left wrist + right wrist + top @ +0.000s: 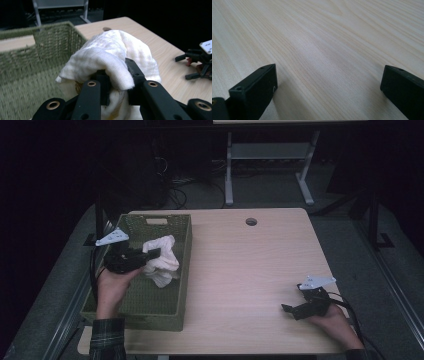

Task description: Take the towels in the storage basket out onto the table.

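1. The left gripper (150, 254) holds a white cloth (162, 261) over the green woven basket (165, 312) at the left side of the table (240, 270); its jaws pinch a bunched fold of the fabric.
2. In the left gripper view the cloth (112, 57) drapes over both jaws and hangs below them, above the basket's inside.
3. The cloth looks light, soft and limp, likely to sag and swing rather than keep its shape; it is not fragile, though a thin fold could slip free.
4. A thick gathered bunch near its middle seems the safest place to grip.
5. The right gripper (292, 310) rests at the near right of the table, jaws spread wide and empty.
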Demonstrator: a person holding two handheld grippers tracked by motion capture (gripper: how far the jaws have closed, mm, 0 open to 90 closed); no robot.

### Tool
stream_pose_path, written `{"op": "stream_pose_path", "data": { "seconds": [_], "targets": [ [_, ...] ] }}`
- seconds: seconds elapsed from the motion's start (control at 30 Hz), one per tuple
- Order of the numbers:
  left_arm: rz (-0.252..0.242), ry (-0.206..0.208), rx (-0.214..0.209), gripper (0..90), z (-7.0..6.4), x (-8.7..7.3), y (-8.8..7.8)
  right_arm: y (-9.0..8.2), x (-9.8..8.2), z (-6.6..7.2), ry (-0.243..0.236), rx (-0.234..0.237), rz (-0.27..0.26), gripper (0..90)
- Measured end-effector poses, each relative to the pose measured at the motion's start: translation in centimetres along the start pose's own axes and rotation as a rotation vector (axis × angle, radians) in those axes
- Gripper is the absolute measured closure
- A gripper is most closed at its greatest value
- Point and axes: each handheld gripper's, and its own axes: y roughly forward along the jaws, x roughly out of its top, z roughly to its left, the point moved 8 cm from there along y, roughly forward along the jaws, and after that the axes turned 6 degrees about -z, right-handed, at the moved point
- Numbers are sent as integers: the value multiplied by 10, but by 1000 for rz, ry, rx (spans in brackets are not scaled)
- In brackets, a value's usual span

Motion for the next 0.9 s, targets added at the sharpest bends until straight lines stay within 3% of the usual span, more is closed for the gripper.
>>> {"op": "stream_pose_path", "data": {
  "seconds": [0.67, 0.9],
  "targets": [
    [-105, 64, -133, 758, -43, 62, 1, 0, 0, 0, -1, 0, 0, 6],
    [-130, 77, -192, 759, -61, 76, 6, 0, 0, 0, -1, 0, 0, 6]
  ]
}}
